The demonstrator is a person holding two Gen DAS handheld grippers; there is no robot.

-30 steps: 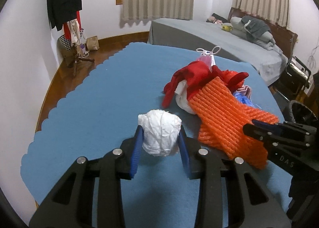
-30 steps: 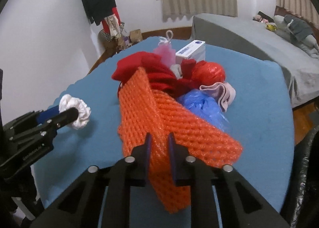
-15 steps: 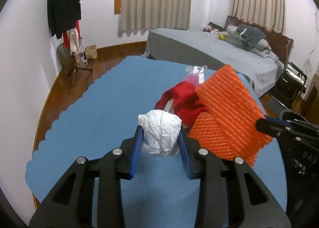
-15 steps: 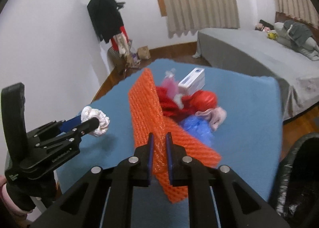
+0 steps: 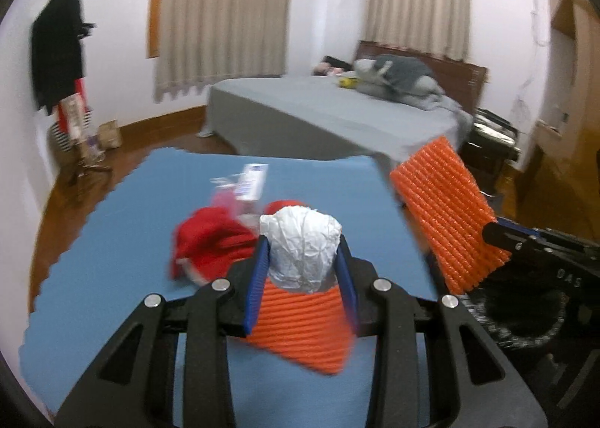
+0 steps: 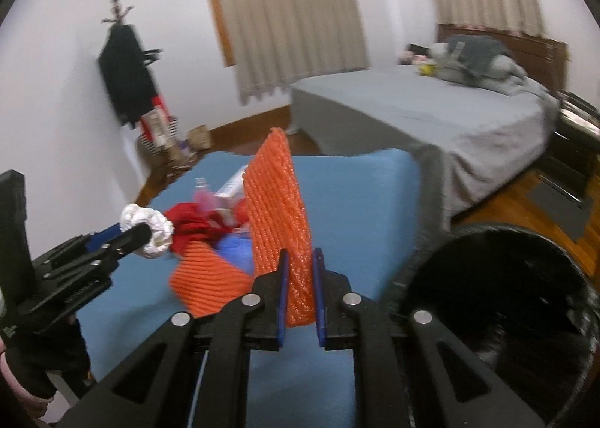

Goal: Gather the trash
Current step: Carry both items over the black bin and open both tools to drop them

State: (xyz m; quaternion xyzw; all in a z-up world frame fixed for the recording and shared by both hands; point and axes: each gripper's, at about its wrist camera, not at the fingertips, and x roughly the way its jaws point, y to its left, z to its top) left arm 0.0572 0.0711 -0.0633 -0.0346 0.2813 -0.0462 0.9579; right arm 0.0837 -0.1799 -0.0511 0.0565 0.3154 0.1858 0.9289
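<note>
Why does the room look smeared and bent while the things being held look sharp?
Left wrist view: the white paper wad in the left gripper is crisp; the bed smears with motion.
Right wrist view: the orange foam net stays sharp; the fisheye lens curves the walls.

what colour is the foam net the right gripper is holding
Bright orange, with a ribbed mesh pattern. The foam net shows best in the right wrist view.

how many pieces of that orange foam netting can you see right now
2. One orange net sheet is lifted, pinched upright in the right gripper. The other orange net sheet lies on the blue table beside the pile. More may be hidden underneath.
</note>
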